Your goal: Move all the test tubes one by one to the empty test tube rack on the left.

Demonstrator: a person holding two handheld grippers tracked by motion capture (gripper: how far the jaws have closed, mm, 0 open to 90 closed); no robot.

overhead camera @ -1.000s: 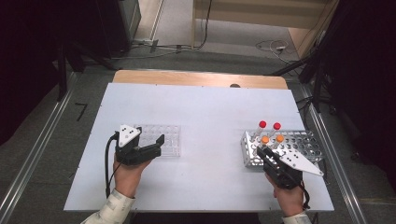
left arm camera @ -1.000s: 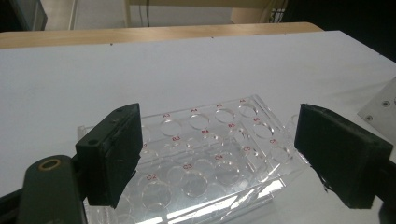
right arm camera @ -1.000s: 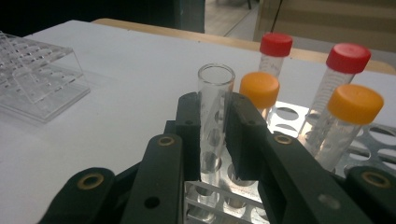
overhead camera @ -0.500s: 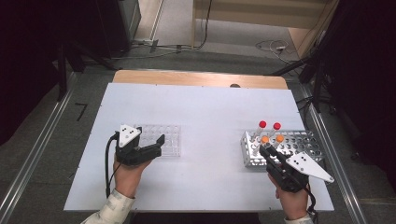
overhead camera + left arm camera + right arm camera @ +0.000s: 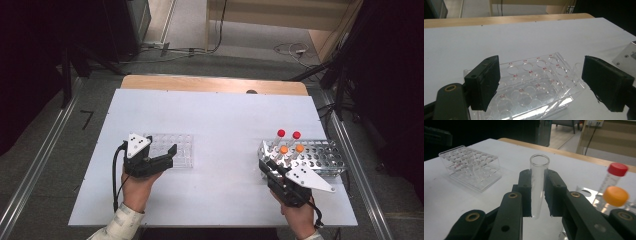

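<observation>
Closest to the person, right gripper (image 5: 537, 195) clamped on a bare glass tube (image 5: 538, 182), fingers (image 5: 525, 192) squeezed narrow around its middle, tube upright with the open mouth up and the round bottom hanging free just below the pads. Smooth, slick glass against soft black foam, so could slide down or tilt if the squeeze eases off mid-carry; too much squeeze and thin glass might crack. No cap either, so tipping means an open end pointing sideways.

Over on the left, left gripper (image 5: 165, 157) with fingers (image 5: 484, 82) spread wide, nothing between them but air, straddling the clear acrylic rack (image 5: 534, 82) without touching it as far as can be told. Rack looks light and glossy, round holes with tiny red labels, sitting on a smooth white surface (image 5: 220, 115). Would probably skate away if the tube lands off-centre on a hole rim and nothing steadies it.

Farther right, perforated metal rack (image 5: 320, 155) with red- and orange-capped plastic tubes (image 5: 287, 142) standing close by, easy to clip on the way out.
</observation>
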